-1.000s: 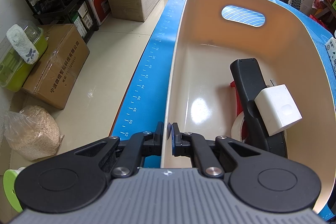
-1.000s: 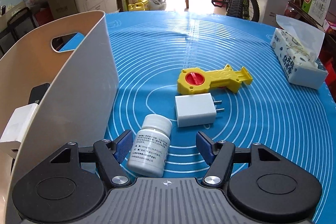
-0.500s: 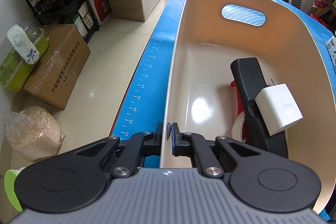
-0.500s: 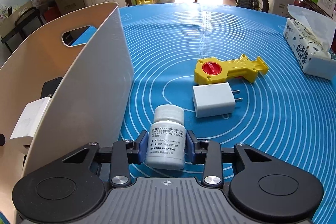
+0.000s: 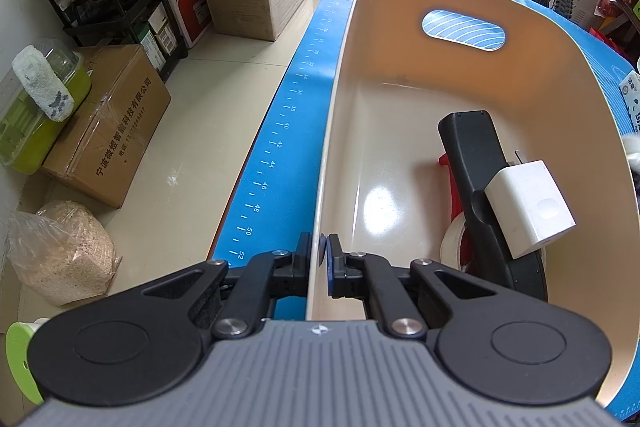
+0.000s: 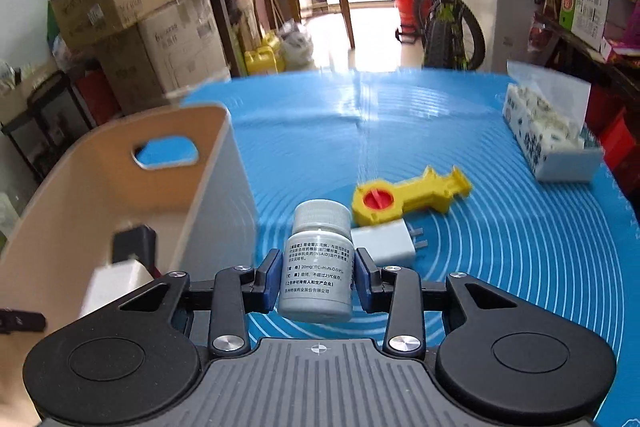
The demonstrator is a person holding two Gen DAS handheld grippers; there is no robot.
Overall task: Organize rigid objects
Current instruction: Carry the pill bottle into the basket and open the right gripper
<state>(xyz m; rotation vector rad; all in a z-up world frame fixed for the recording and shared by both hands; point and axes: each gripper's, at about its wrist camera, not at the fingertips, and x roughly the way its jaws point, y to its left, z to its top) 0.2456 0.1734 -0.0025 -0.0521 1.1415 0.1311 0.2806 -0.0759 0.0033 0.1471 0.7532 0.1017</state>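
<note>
My left gripper [image 5: 319, 259] is shut on the near rim of the beige bin [image 5: 340, 99]. Inside the bin lie a black remote-like device [image 5: 476, 163], a white charger [image 5: 532, 211], a tape roll [image 5: 450, 247] and a red part. My right gripper [image 6: 316, 279] is shut on a white pill bottle [image 6: 318, 263], held upright above the blue mat, to the right of the bin [image 6: 120, 195]. A white charger [image 6: 386, 241] and a yellow tool with a red dial [image 6: 404, 195] lie on the mat behind the bottle.
A tissue pack [image 6: 548, 135] sits at the mat's right edge. The blue mat [image 6: 500, 247] covers the table. Cardboard boxes [image 5: 108, 123] and a shelf stand on the floor left of the table. A bicycle [image 6: 444, 7] stands beyond the far edge.
My right gripper has lifted the pill bottle off the mat and tilted up. The left gripper stays clamped on the bin rim.
</note>
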